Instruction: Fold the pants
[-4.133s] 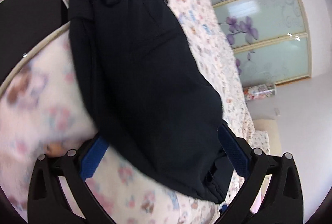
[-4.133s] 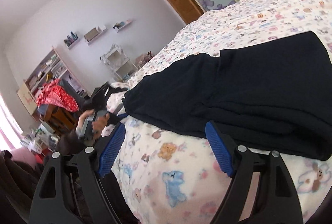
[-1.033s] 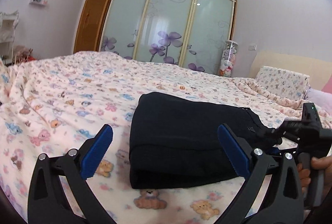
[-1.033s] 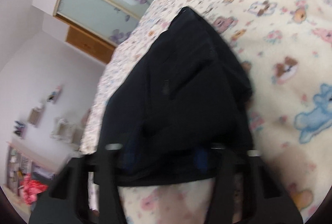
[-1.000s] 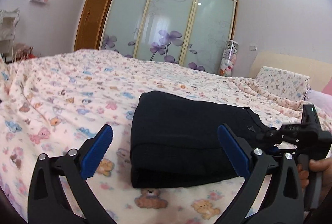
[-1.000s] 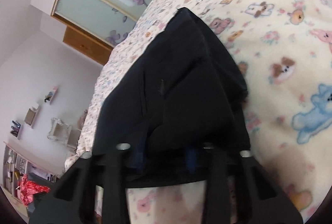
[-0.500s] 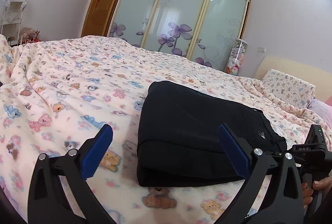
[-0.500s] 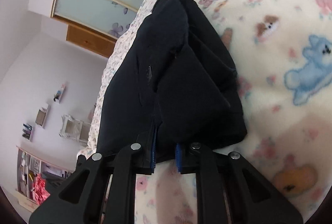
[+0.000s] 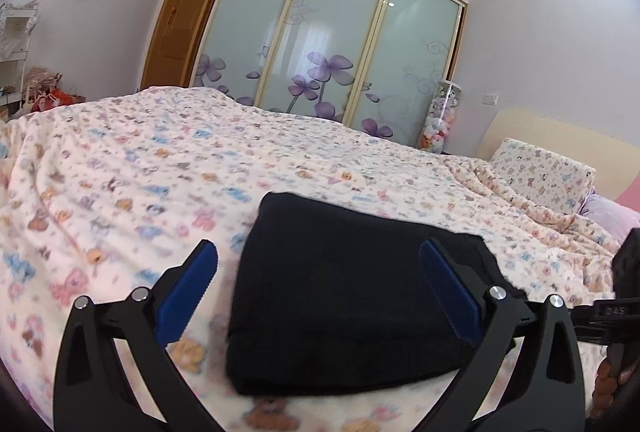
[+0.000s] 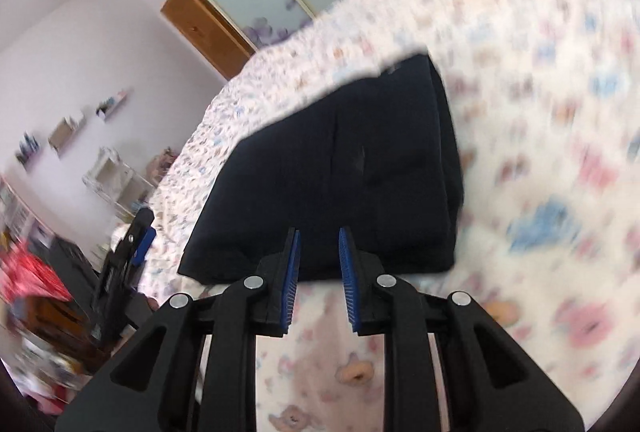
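Note:
The dark navy pants [image 9: 344, 296] lie folded into a compact rectangle on the bear-print bedspread [image 9: 140, 168]. They also show in the right wrist view [image 10: 344, 176]. My left gripper [image 9: 320, 284] is open wide and empty, its blue pads [image 9: 188, 292] on either side of the bundle's near edge, just above it. My right gripper [image 10: 319, 268] is open a little, with a narrow gap between the blue pads [image 10: 294, 272]. It holds nothing and sits just behind the bundle's near edge. The right gripper's body shows at the right edge of the left wrist view [image 9: 616, 308].
Frosted sliding wardrobe doors [image 9: 332, 48] with purple flowers stand behind the bed. A pillow [image 9: 544, 168] and headboard [image 9: 560, 132] are at the right. Shelves and clutter [image 10: 36, 272] stand beyond the bed's left side. The left gripper shows at the left of the right wrist view [image 10: 128, 240].
My right gripper has let go of the pants, opened slightly and pulled back; the bundle now lies flat. The left gripper stays open near the bundle.

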